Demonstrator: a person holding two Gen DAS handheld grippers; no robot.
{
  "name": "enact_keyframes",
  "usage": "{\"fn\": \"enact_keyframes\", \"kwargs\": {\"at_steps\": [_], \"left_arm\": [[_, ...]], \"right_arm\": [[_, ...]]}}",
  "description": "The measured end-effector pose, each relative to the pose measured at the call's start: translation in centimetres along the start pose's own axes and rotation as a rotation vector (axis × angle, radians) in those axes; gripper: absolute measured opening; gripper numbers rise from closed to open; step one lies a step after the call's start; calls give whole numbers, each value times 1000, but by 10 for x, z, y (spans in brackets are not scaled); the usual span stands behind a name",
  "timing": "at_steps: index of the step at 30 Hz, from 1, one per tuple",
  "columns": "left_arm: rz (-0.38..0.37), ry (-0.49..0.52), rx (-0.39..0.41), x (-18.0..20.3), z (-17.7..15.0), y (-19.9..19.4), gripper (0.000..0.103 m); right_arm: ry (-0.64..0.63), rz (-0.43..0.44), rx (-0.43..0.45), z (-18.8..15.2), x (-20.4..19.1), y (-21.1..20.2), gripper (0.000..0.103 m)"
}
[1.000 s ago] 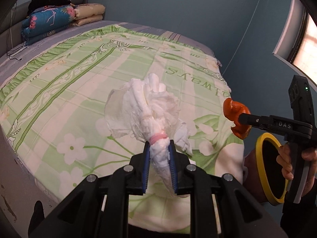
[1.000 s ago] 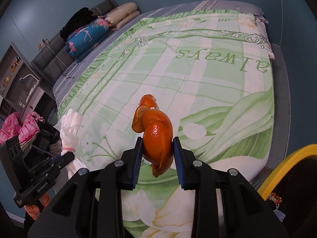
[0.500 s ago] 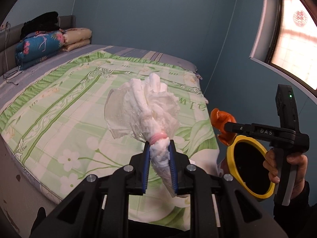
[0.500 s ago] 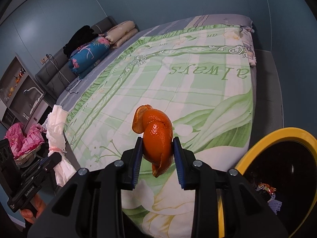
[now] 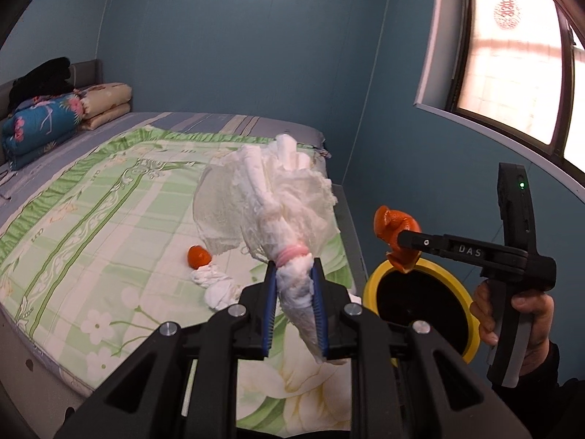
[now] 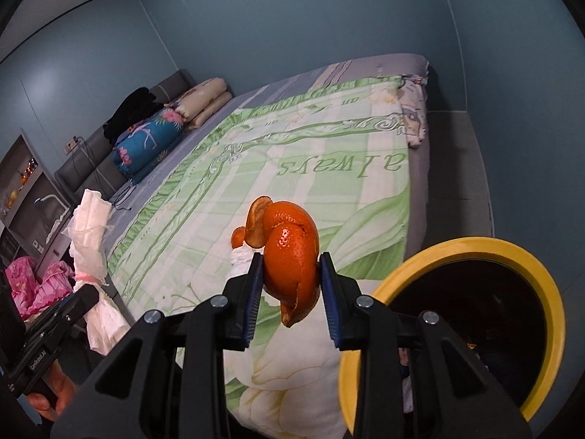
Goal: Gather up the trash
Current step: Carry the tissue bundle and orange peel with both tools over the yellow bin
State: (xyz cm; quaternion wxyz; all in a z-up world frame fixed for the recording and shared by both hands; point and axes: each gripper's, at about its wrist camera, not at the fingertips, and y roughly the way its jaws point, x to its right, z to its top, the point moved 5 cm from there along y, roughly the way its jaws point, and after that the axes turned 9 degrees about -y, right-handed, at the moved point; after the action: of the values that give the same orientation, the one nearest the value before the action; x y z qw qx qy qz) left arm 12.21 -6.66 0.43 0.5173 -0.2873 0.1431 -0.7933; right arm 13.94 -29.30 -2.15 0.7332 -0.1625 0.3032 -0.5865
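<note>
Beyond the bed (image 5: 91,226), more of the yellow-rimmed bin (image 6: 541,285) is now seen; tissue (image 5: 270,205) is clamped by the left hand-held gripper (image 5: 294,303), peel (image 6: 292,256) by the right hand-held gripper (image 6: 292,300); the bin's contents are hard to make out.

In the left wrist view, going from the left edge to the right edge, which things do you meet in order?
Folded blue floral quilt → small orange peel on the bed → white tissue bundle in the left tool → orange peel in the right tool → hand holding that tool.
</note>
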Motion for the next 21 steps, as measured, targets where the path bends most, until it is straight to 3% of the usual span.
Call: {"fn": "enact_keyframes", "kwargs": {"at_steps": [10, 21], "left_arm": [[-56, 93, -15, 60, 6, 17, 17], [-99, 186, -57, 115, 0, 46, 17]], "right_arm": [[52, -61, 66, -6, 38, -36, 29], [140, -124, 75, -25, 82, -55, 29]]}}
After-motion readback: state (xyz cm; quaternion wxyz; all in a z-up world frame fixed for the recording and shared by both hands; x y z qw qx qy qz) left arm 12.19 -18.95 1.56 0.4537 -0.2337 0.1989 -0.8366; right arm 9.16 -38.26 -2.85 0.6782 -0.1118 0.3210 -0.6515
